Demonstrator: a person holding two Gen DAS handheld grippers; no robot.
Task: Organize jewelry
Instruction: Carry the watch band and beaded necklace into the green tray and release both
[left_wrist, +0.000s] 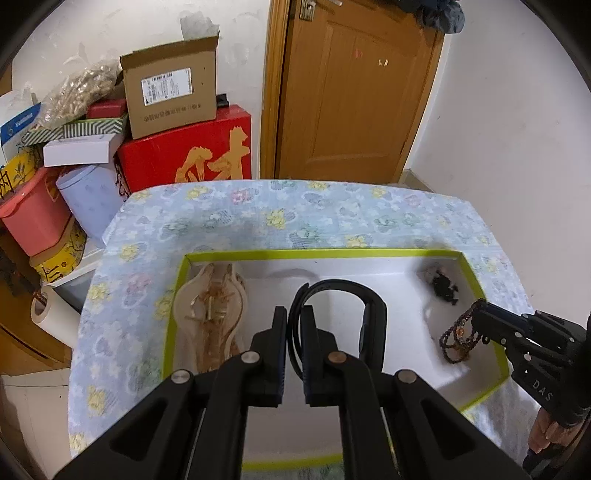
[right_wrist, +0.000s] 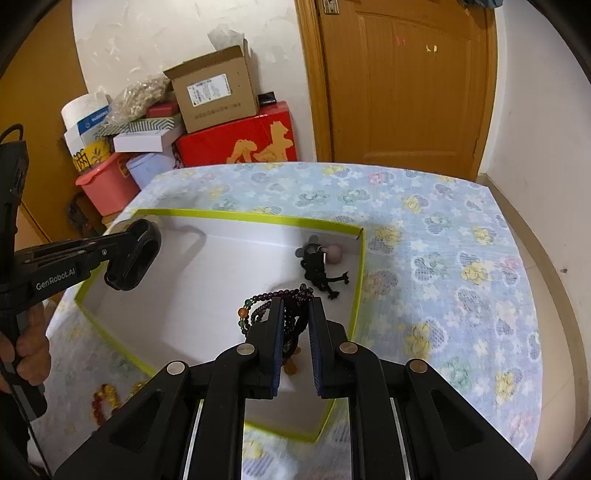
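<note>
A white box with a green rim (left_wrist: 314, 252) lies on the flowered tablecloth. My left gripper (left_wrist: 294, 314) is shut on a black wristband (left_wrist: 375, 301), which hangs as a loop over the middle of the box. My right gripper (right_wrist: 295, 314) is shut on a dark beaded bracelet (right_wrist: 271, 297) with orange and green beads, over the box's right part. Each gripper shows in the other view: the right gripper (left_wrist: 480, 317) with the bracelet (left_wrist: 456, 339), the left gripper (right_wrist: 118, 245) with the wristband (right_wrist: 135, 256). A black tasselled charm (right_wrist: 317, 267) lies in the box's far right corner.
A beige carved piece (left_wrist: 210, 317) fills the box's left end. An amber bead bracelet (right_wrist: 105, 400) lies on the cloth (right_wrist: 461, 240) outside the box, near a hand. Stacked cartons (left_wrist: 170, 88), a red box and pink tub stand behind the table; a wooden door is beyond.
</note>
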